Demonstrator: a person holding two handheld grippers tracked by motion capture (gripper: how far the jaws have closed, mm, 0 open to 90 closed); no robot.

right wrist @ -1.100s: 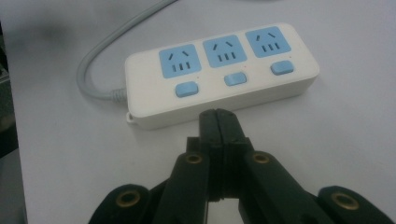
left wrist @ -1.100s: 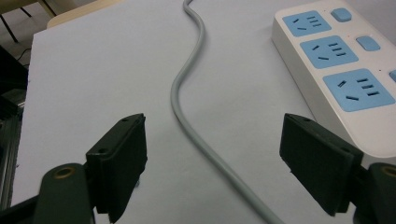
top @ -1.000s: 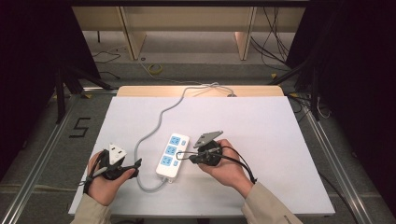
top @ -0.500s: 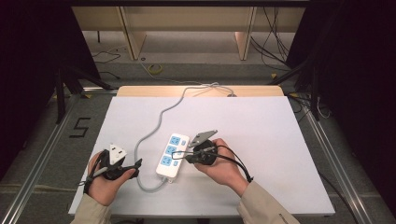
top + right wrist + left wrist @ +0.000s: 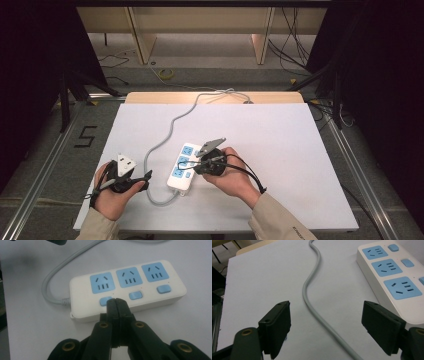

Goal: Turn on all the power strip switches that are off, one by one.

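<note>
Hands at the near desk (image 5: 300, 150) edge each hold a tool. The left tool (image 5: 337, 327), jaws wide and empty, rests beside the grey cord (image 5: 312, 290). The right tool (image 5: 116, 305), jaws pressed together, tips on the blue switch (image 5: 105, 300) nearest the cord end of the white power strip (image 5: 186, 167), mid-desk. A good press likely goes straight down without sliding the strip. Beyond, bare desk offers open room; the cord runs off the far edge.

"5" (image 5: 86, 136) — on the floor (image 5: 45, 150)
</note>
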